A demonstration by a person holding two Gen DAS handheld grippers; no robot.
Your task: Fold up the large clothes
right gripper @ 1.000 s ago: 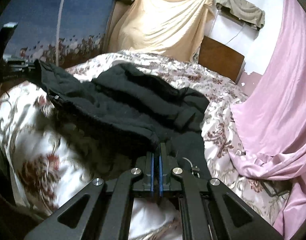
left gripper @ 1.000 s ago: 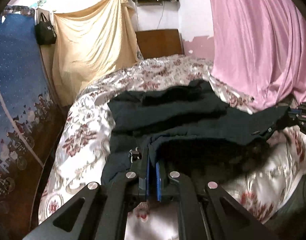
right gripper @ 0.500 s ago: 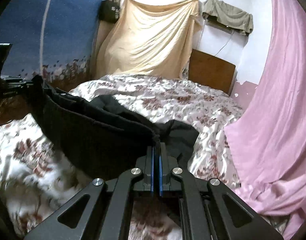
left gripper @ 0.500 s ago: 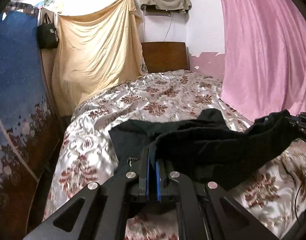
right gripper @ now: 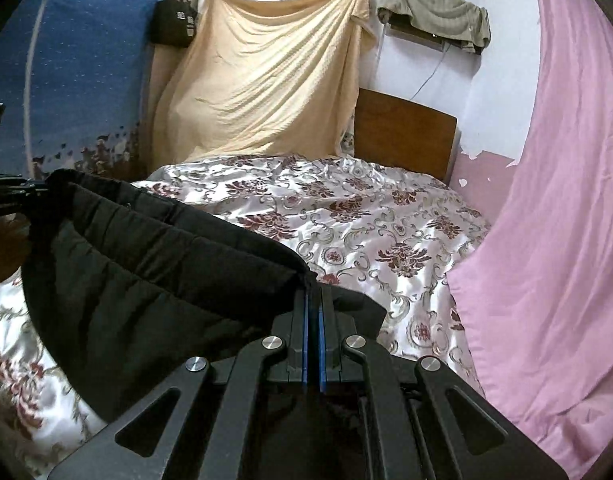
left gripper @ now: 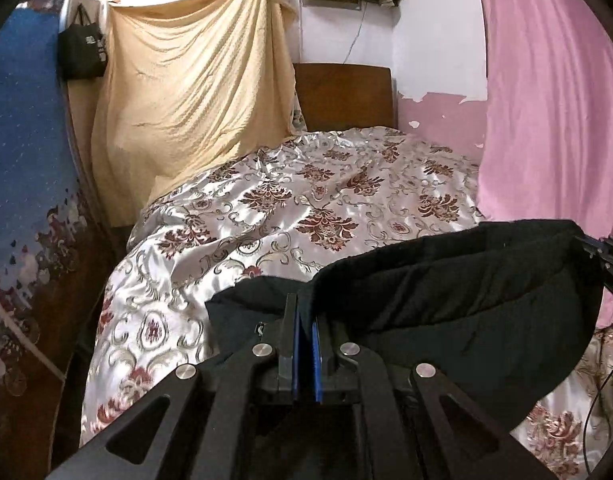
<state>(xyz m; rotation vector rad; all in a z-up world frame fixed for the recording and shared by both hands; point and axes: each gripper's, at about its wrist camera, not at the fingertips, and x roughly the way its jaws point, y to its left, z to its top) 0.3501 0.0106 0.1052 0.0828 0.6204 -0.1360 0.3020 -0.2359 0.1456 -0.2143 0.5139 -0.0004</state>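
A large black padded garment (left gripper: 458,304) hangs stretched between my two grippers above the bed; it also shows in the right wrist view (right gripper: 146,276). My left gripper (left gripper: 305,312) is shut on one end of its upper edge. My right gripper (right gripper: 314,300) is shut on the other end. In the left wrist view the right gripper (left gripper: 606,252) shows at the far right holding the garment. In the right wrist view the left gripper (right gripper: 10,196) shows at the far left. The garment sags in a curve between them, its lower part hidden behind the gripper bodies.
The bed has a shiny floral bedspread (left gripper: 306,208) (right gripper: 366,216) and a wooden headboard (left gripper: 344,96). A pink curtain (left gripper: 554,100) hangs on the right. A beige sheet (left gripper: 186,92) and a blue patterned panel (left gripper: 22,140) stand on the left, with a black bag (left gripper: 82,52) hanging.
Both grippers have lifted the garment off the bedspread and pulled it back toward the foot of the bed. It lay bunched on the bed before and now hangs between them.
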